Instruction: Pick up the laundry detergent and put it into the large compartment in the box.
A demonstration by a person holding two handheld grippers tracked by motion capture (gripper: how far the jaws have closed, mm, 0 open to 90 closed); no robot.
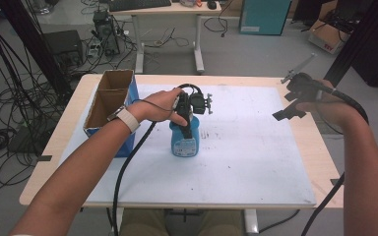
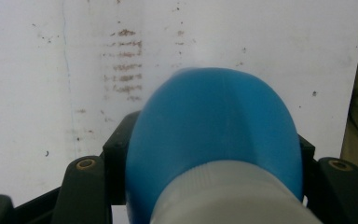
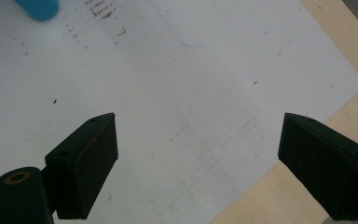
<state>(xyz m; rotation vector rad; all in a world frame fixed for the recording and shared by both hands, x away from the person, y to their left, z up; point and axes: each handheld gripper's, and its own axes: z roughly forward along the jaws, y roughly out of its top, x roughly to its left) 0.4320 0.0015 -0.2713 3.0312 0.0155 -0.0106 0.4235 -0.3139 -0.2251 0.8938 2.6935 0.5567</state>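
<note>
A blue bottle [image 1: 184, 142] with a white cap stands upright near the middle of the white sheet [image 1: 246, 162]. My left gripper [image 1: 187, 120] comes down on it from above and is shut on the bottle's upper part. In the left gripper view the blue bottle [image 2: 214, 121] sits between the black jaws of my left gripper [image 2: 213, 145], which press on both of its sides. My right gripper [image 1: 291, 101] hangs in the air over the table's right edge, away from the bottle. In the right gripper view my right gripper [image 3: 198, 140] stands wide open with nothing between its jaws, and the bottle [image 3: 37, 8] shows at the top left.
An open blue-sided cardboard box [image 1: 109, 101] with two compartments stands at the table's left rear. The white sheet covers most of the wooden table [image 1: 325, 162]. Behind the table are cables, a second desk [image 1: 167, 29] and boxes on the floor.
</note>
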